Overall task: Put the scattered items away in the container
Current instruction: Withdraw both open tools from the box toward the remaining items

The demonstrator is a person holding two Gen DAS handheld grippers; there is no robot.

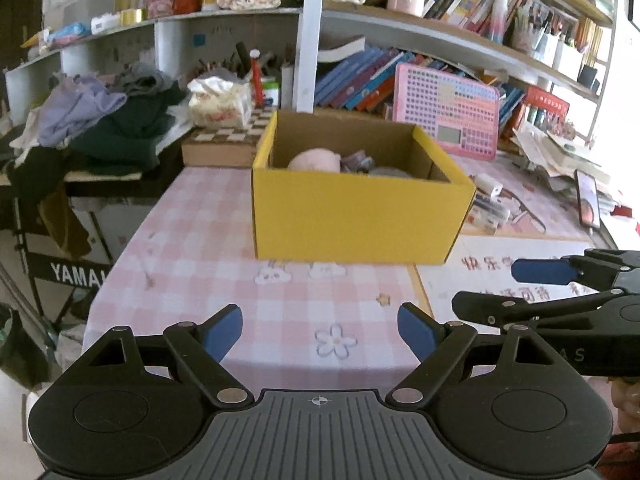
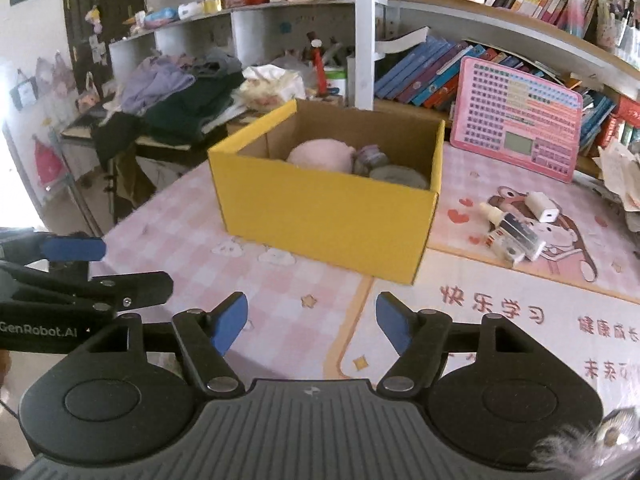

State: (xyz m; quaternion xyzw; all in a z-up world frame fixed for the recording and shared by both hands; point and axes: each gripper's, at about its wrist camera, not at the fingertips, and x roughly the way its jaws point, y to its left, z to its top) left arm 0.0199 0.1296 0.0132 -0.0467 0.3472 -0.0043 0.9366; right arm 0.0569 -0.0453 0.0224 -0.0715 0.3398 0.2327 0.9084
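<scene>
Left wrist view: left claw (image 1: 320,334) gaping wide w/ nothing between its blue pads, hanging over the pink checked surface (image 1: 192,264). Straight ahead of it sits the yellow box (image 1: 356,216), open top, w/ a pink plush (image 1: 316,159) and some greyish bits inside, too blurred to name. Right claw (image 1: 516,286) pokes in from the right side, turned edge-on, jaws apart & empty. Past that claw, right of the box, a small heap of loose items (image 1: 490,204) lies on the surface, incl. a white charger plug (image 1: 489,184). Right wrist view: right claw (image 2: 311,324) jaws parted, nothing in them, above the seam where the checked cloth meets a printed mat (image 2: 500,320). Box (image 2: 328,208) ahead & slightly left, corner toward the claw; plush (image 2: 320,154) and a roll of tape (image 2: 400,176) inside. Ahead-right of the claw, just beside the box, the plug (image 2: 542,206), a small white bottle (image 2: 492,212) & a clear case (image 2: 520,234) lie touching on the mat. Left claw (image 2: 120,268) enters from the left edge, also spread apart.
</scene>
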